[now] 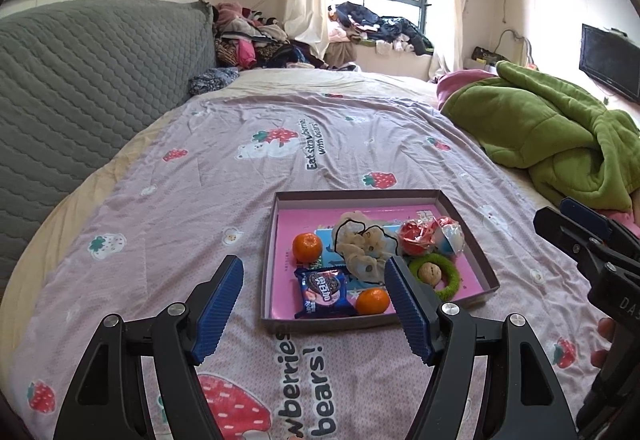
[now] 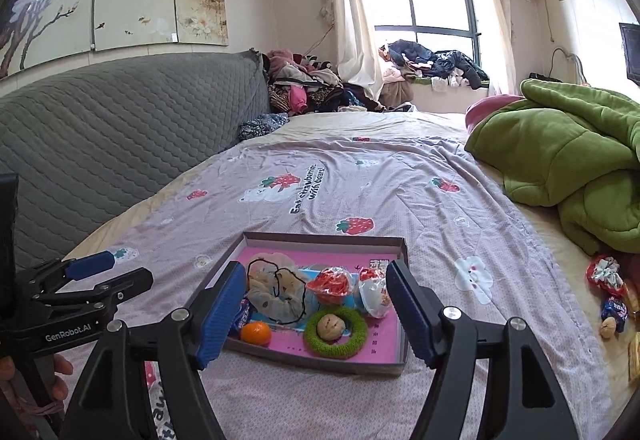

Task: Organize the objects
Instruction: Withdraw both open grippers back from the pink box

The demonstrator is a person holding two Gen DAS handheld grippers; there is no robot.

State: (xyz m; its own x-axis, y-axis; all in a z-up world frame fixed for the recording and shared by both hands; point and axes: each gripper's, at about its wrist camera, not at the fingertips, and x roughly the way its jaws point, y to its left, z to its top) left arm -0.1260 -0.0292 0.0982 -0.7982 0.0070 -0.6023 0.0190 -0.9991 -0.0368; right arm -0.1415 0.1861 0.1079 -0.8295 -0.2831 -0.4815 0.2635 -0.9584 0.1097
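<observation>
My left gripper (image 1: 314,306) stands wide with nothing between its blue pads, and my right gripper (image 2: 316,310) is just as wide and empty; both hang above the near edge of the shallow box (image 1: 276,240) on the strawberry bedspread (image 1: 224,144). Inside the box, on its pink lining, lie two oranges, one toward the far left (image 1: 307,247) and one at the near wall (image 1: 372,301), a blue Oreo packet (image 1: 324,293), a cream scrunchie with black trim (image 1: 362,246), a red wrapped thing (image 1: 416,238) and a white wrapped thing (image 1: 452,236) whose contents I cannot make out, and a green ring (image 1: 444,276) with a walnut (image 1: 429,273) in its middle. My left gripper's right finger covers part of the ring; from the right wrist the Oreo packet is nearly hidden behind a finger. Far right on the bed, more wrapped snacks (image 2: 612,296) lie by the green blanket (image 2: 568,160), partly cut off by the frame edge.
</observation>
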